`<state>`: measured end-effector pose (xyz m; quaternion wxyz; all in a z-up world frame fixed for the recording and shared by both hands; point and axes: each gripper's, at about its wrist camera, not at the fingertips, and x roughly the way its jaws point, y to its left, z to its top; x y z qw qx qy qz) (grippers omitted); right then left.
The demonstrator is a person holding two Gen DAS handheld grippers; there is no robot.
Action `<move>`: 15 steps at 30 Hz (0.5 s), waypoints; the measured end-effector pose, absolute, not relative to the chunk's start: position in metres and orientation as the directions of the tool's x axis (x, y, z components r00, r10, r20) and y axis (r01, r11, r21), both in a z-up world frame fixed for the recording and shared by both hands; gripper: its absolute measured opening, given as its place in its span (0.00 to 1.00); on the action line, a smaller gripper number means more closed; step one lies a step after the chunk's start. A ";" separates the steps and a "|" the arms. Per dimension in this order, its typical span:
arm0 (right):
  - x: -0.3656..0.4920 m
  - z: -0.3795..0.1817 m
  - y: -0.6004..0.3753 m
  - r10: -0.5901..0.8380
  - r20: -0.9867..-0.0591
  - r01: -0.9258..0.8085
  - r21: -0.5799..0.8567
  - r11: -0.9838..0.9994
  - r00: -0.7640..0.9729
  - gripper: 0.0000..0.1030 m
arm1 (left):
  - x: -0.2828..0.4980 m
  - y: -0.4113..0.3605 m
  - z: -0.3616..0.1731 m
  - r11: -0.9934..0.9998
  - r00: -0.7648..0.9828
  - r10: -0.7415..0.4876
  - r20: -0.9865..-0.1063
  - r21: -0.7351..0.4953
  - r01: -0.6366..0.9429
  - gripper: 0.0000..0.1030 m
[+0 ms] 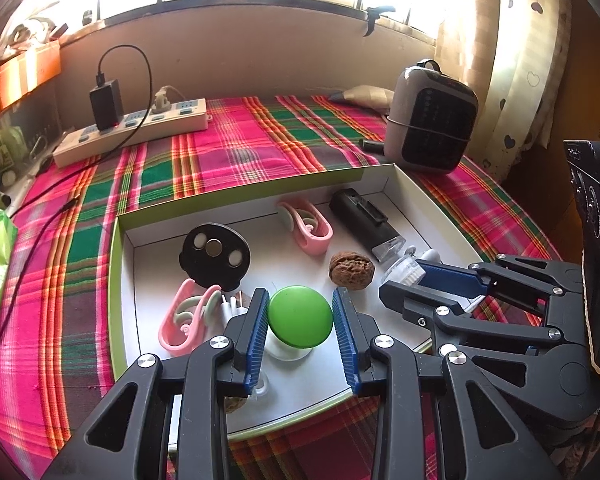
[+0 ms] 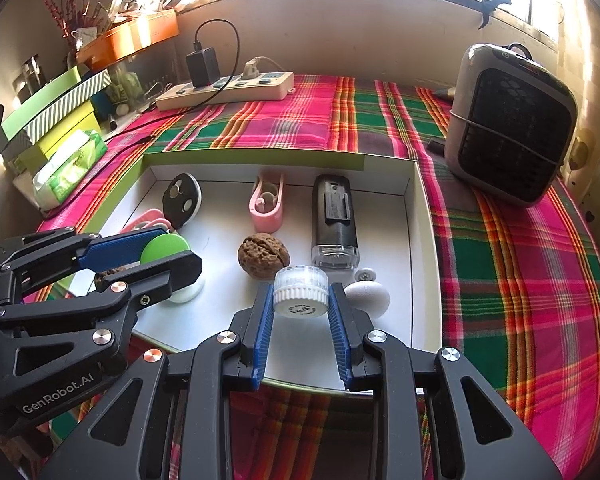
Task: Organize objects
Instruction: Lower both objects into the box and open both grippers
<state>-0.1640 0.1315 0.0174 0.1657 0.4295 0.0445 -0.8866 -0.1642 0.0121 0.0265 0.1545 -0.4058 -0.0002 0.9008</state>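
Note:
A shallow white box with a green rim (image 1: 116, 264) (image 2: 424, 216) lies on the plaid cloth. My left gripper (image 1: 300, 316) is shut on a green-capped round object (image 1: 300, 316) (image 2: 166, 249) just above the box floor. My right gripper (image 2: 300, 300) is shut on a small white ribbed-cap jar (image 2: 300, 292) (image 1: 404, 270) over the box's right front. In the box lie a walnut (image 1: 352, 270) (image 2: 264, 256), a black disc (image 1: 215, 256) (image 2: 182, 200), two pink clips (image 1: 308, 226) (image 1: 182, 318) (image 2: 266, 202), a black device (image 1: 364, 220) (image 2: 334, 220) and a white oval (image 2: 370, 296).
A grey heater (image 1: 430, 118) (image 2: 508, 124) stands at the back right. A power strip with a charger (image 1: 136, 128) (image 2: 228, 88) lies at the back left. Green boxes and a tissue pack (image 2: 68, 168) sit to the left. A second walnut (image 2: 108, 276) lies under the left gripper.

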 end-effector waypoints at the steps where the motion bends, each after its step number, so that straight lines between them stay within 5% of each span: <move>1: -0.164 0.017 0.132 -0.257 -0.777 0.332 0.065 -0.941 -0.576 0.28 | -0.164 0.012 0.027 -0.952 -0.623 0.278 -0.731 -0.125 -0.278 0.30; 15: -0.165 0.017 0.132 -0.258 -0.782 0.325 0.075 -0.943 -0.568 0.28 | -0.164 0.011 0.025 -0.955 -0.617 0.269 -0.740 -0.123 -0.268 0.30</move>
